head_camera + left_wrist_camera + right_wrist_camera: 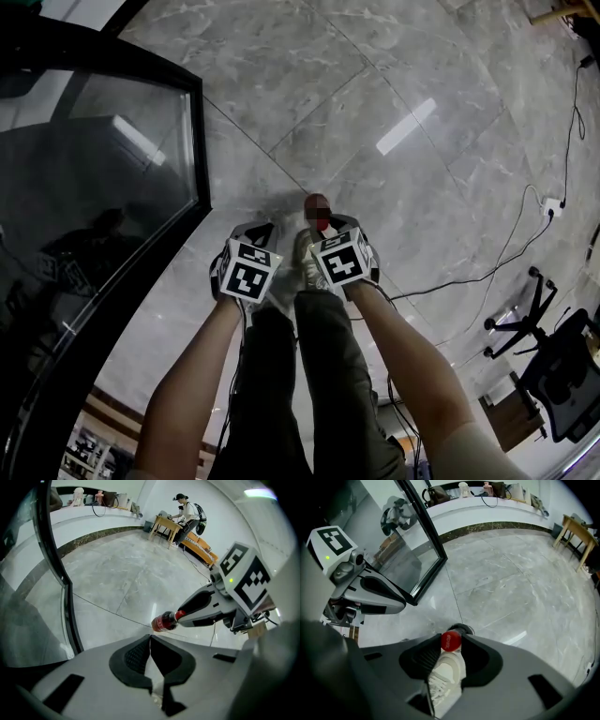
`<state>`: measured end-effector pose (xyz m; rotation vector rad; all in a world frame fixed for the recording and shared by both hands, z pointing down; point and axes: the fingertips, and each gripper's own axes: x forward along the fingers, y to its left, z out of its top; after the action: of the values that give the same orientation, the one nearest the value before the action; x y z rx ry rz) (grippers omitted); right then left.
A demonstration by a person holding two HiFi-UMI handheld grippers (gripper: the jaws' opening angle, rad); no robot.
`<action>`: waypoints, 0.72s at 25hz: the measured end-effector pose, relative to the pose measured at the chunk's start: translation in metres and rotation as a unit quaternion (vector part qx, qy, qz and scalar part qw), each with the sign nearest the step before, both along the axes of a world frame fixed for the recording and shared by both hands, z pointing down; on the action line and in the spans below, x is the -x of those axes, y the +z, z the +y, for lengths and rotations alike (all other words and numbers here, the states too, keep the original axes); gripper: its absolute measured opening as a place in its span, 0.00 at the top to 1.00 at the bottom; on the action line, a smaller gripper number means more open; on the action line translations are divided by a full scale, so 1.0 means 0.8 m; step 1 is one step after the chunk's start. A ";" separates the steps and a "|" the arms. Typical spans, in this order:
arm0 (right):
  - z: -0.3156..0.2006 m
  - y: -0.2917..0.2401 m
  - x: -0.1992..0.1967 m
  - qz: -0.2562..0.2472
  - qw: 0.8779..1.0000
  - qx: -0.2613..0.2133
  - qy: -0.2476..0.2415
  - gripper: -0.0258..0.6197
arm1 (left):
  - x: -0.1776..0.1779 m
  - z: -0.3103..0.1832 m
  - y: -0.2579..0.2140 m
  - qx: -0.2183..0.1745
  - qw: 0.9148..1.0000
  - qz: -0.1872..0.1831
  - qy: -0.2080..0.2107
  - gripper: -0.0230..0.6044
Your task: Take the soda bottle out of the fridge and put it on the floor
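Red-capped dark plastic soda bottle (451, 641) hung by its neck, clamped in the right gripper (450, 638) — likely to keep it upright. The left gripper (150, 641) had its jaws pressed together on nothing. Overhead, both pointed down at the grey marble floor (375, 94) — outside the black-framed glass fridge door (94, 169).

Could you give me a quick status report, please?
Left gripper shut, empty. Right gripper shut on bottle, at cap. Bottle hangs over floor. Shoe close beneath.
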<state>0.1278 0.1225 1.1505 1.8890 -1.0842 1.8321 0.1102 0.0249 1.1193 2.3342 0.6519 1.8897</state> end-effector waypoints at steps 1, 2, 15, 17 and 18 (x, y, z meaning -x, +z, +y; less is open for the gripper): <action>0.002 0.004 -0.001 -0.001 1.000 0.002 0.001 0.79 | -0.001 0.001 0.003 0.000 1.000 0.000 0.001 0.95; 0.004 0.007 -0.001 -0.001 1.000 0.004 0.000 0.79 | -0.003 0.003 0.005 0.002 1.000 0.000 0.001 0.95; 0.037 0.044 -0.007 -0.029 0.999 0.035 0.023 0.78 | -0.010 0.034 0.013 0.013 1.000 -0.005 0.017 0.95; 0.039 0.048 -0.009 -0.029 0.999 0.031 0.034 0.78 | -0.010 0.035 0.015 0.013 1.000 -0.006 0.023 0.95; 0.040 0.048 -0.009 -0.028 0.999 0.028 0.035 0.78 | -0.010 0.035 0.016 0.013 1.000 -0.007 0.024 0.95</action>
<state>0.1354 0.1546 1.1892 1.8760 -0.9856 1.9436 0.1184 0.0529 1.1324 2.3076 0.7336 1.9046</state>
